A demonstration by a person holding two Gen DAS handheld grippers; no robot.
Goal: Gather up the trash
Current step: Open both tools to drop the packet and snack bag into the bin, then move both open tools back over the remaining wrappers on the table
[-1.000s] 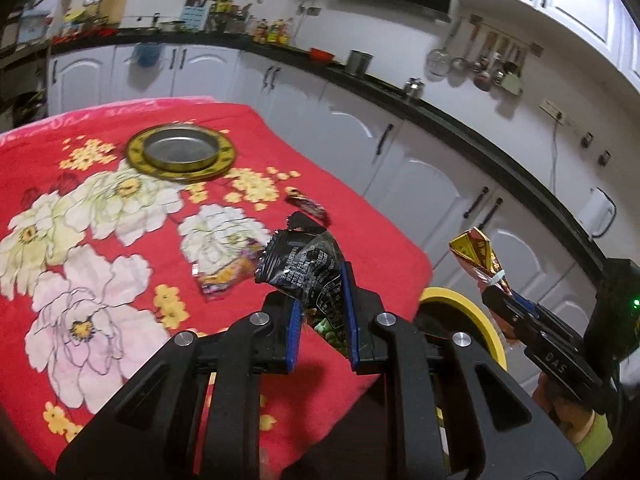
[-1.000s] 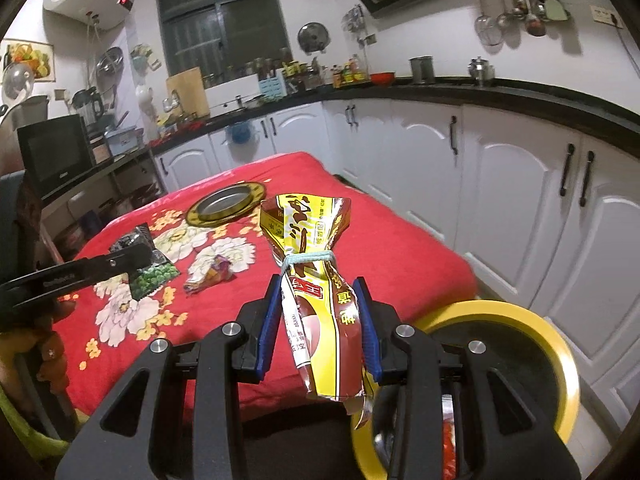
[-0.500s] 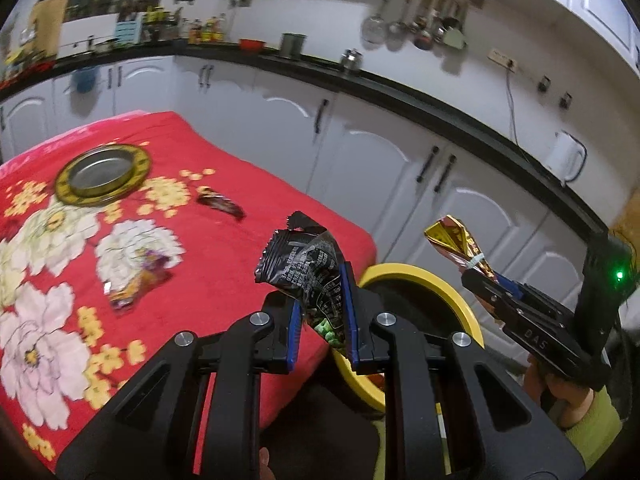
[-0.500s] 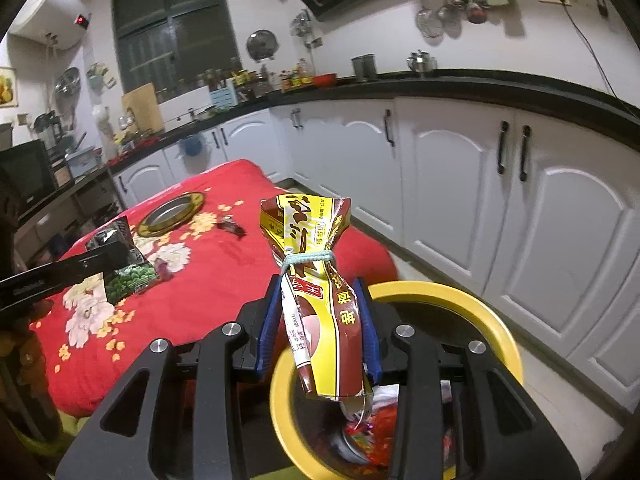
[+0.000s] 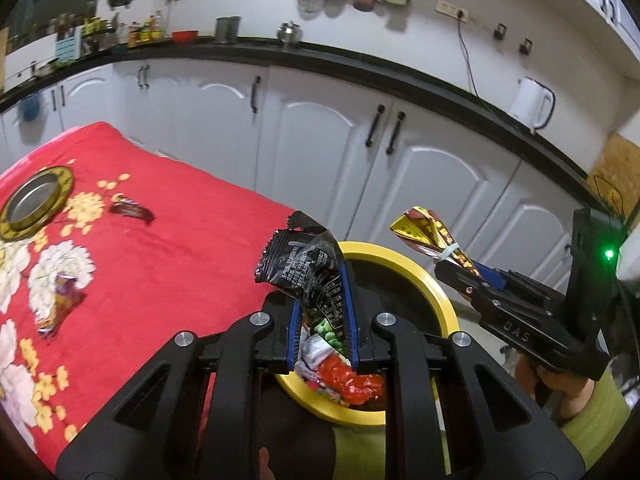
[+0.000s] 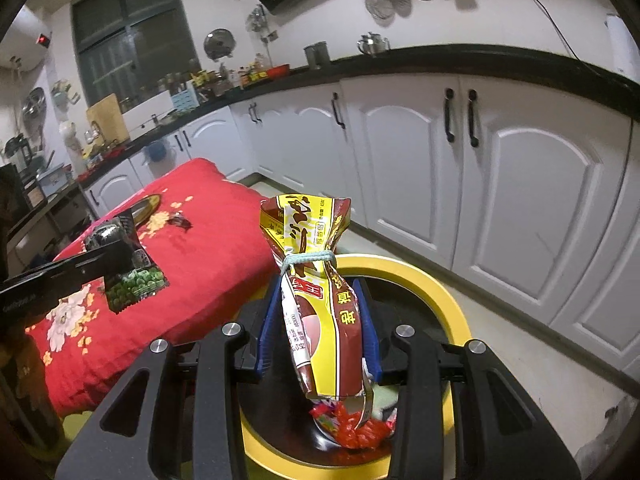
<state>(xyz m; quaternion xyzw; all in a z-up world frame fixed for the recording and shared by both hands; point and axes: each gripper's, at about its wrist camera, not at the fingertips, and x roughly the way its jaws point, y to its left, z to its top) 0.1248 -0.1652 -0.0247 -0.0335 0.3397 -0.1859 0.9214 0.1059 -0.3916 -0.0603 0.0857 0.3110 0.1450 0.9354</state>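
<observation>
My left gripper [image 5: 322, 304] is shut on a black snack wrapper with green peas printed on it [image 5: 308, 268], held over the near rim of a yellow-rimmed bin [image 5: 436, 292]. My right gripper [image 6: 318, 320] is shut on a yellow and maroon snack bag tied with a band [image 6: 316, 280], directly above the same bin [image 6: 436, 288]. Red and other wrappers [image 6: 352, 426] lie inside the bin. In the left wrist view the right gripper [image 5: 460, 264] holds its bag [image 5: 428, 232] to the right of the bin. In the right wrist view the left gripper [image 6: 116, 256] carries its wrapper [image 6: 134, 284] at the left.
A table with a red floral cloth [image 5: 168, 264] stands left of the bin. On it lie a dark candy wrapper [image 5: 132, 210], a purple and orange wrapper [image 5: 58, 300] and a round metal dish with a gold rim [image 5: 34, 200]. White kitchen cabinets [image 6: 460, 184] run behind.
Both grippers have swung right, away from the table and over the yellow bin, each keeping its wrapper. The bin's inside with its trash has come into view under them.
</observation>
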